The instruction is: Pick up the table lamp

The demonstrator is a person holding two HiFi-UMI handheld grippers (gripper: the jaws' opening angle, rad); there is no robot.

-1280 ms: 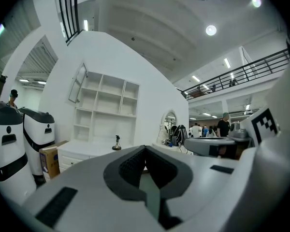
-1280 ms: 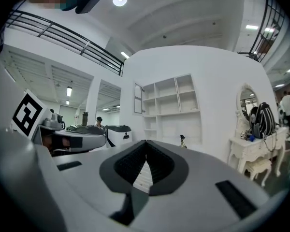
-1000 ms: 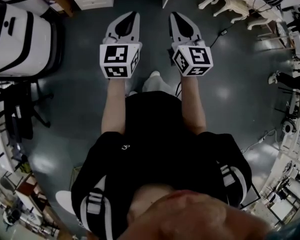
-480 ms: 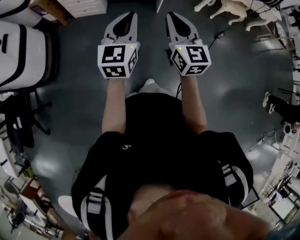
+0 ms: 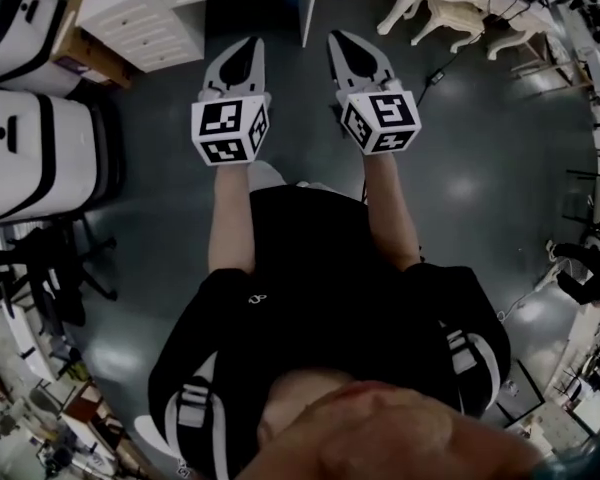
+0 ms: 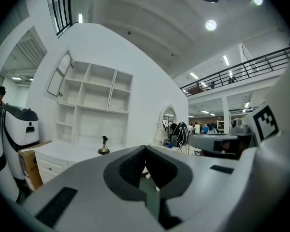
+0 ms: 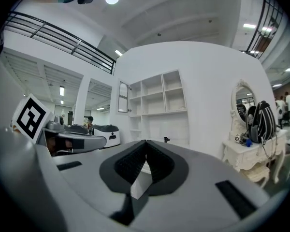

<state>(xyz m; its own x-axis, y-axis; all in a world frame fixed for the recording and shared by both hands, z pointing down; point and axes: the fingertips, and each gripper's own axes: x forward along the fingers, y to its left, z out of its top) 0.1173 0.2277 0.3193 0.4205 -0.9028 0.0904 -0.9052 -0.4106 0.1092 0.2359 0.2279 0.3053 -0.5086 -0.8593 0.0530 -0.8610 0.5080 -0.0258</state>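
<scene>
Small dark table lamp with brass base: upright on white drawer desk, well ahead. My left gripper and right gripper: jaws together, nothing held. Right lines up closer.

Black short-sleeved top, white-striped shoulder straps; grey left gripper and right gripper, black-and-white marker cubes, dark ribbed fingers

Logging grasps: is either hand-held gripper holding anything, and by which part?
Nothing is held: the left hand-held gripper and the right hand-held gripper are both shut and empty.

Two grippers, seemingly one lamp
</scene>
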